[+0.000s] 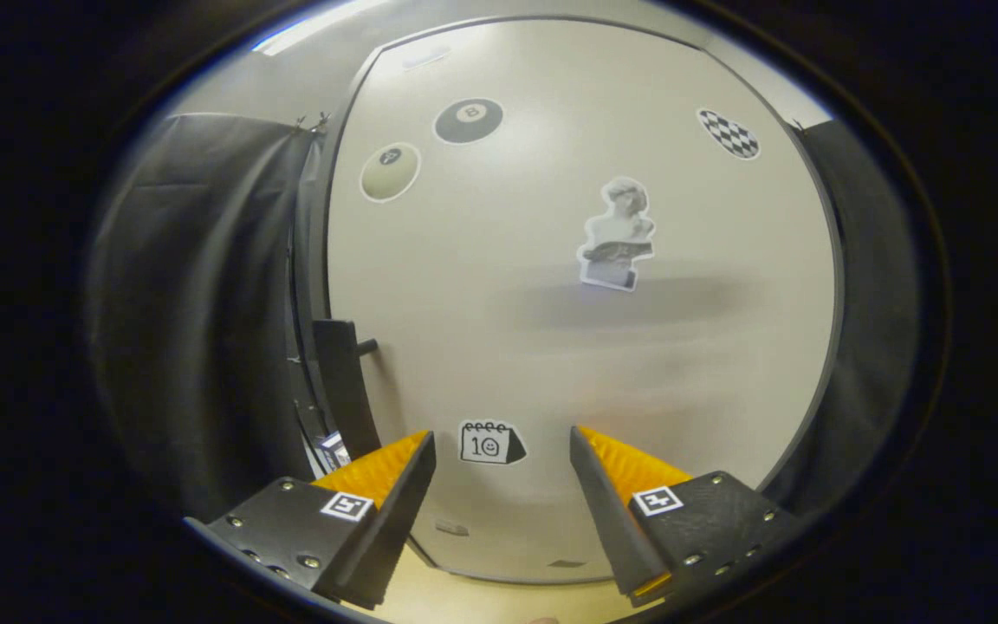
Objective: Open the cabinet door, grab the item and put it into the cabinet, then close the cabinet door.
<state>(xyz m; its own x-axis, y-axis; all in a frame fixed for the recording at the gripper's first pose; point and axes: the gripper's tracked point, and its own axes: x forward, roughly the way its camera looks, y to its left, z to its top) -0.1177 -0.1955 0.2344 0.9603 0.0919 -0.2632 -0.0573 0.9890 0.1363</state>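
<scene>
A pale cabinet door (568,347) stands close ahead of me and looks shut or nearly shut. It carries stickers: two billiard balls (468,120), a checkered oval (729,133), a bust (618,234) and a small calendar (489,442). A dark bar handle (345,381) runs along the door's left edge, just beyond my left finger. My gripper (503,446) is open, with nothing between its fingers; the calendar sticker shows in the gap. I cannot see any item to grab.
Black cloth (196,312) hangs to the left of the cabinet and more of it on the right (871,329). A light floor or tabletop strip (482,598) lies under the door. A small printed object (332,451) peeks out by the handle's lower end.
</scene>
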